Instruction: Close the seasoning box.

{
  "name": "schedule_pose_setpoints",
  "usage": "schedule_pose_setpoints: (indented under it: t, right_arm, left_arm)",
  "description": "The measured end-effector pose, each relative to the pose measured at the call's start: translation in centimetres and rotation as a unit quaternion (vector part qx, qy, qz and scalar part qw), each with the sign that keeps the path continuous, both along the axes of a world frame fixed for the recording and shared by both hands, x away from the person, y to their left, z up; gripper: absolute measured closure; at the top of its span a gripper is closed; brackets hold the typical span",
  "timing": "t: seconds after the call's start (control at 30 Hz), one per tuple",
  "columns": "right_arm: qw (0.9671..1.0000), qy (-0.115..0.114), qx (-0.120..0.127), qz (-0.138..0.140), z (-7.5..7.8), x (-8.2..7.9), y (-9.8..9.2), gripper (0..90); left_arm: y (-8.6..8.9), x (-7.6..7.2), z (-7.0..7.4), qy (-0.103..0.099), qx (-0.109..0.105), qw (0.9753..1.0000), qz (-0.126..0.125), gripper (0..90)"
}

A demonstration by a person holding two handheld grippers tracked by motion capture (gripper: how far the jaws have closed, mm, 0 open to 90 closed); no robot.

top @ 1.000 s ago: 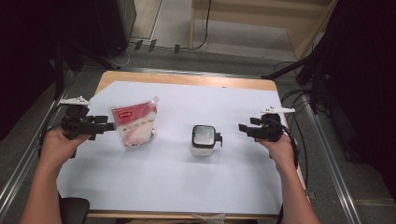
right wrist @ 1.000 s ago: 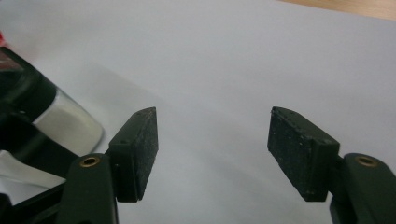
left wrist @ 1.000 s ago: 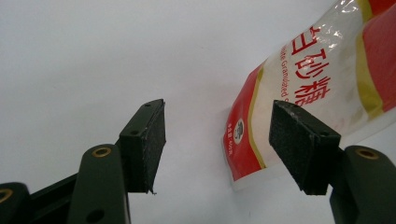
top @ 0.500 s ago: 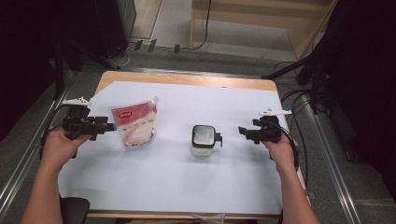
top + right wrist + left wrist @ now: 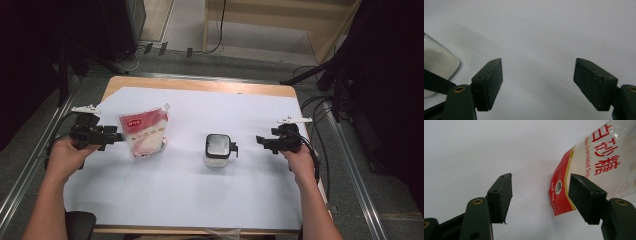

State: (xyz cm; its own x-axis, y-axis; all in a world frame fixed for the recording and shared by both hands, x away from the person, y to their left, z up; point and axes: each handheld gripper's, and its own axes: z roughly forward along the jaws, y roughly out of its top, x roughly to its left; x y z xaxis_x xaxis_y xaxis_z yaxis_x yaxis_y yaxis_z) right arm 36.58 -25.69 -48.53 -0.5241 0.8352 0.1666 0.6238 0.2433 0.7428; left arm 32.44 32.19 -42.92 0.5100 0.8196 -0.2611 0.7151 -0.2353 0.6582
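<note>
Left gripper (image 5: 117, 136) gapes at sugar bag (image 5: 144, 131) edge, jar (image 5: 218, 149) apart

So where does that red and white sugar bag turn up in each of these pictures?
High view: the sugar bag stands left of centre on the white table cover, just ahead of the left gripper.
Left gripper view: it sits at the right, its lower corner partly behind the right-hand jaw.
Right gripper view: the bag is not in it.
Shared landmark: the white table cover runs under everything.
</note>
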Motion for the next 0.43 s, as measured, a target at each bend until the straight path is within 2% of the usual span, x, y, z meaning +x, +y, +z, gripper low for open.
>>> schedule_pose_setpoints:
  t: [0.43]
  right_arm:
    - [1.0000,0.002,-0.004,0.004,-0.11,0.03,0.06,23.6]
  left_arm:
    - [-0.03,0.08,-0.15,0.006,0.004,1.0000,-0.001,35.9]
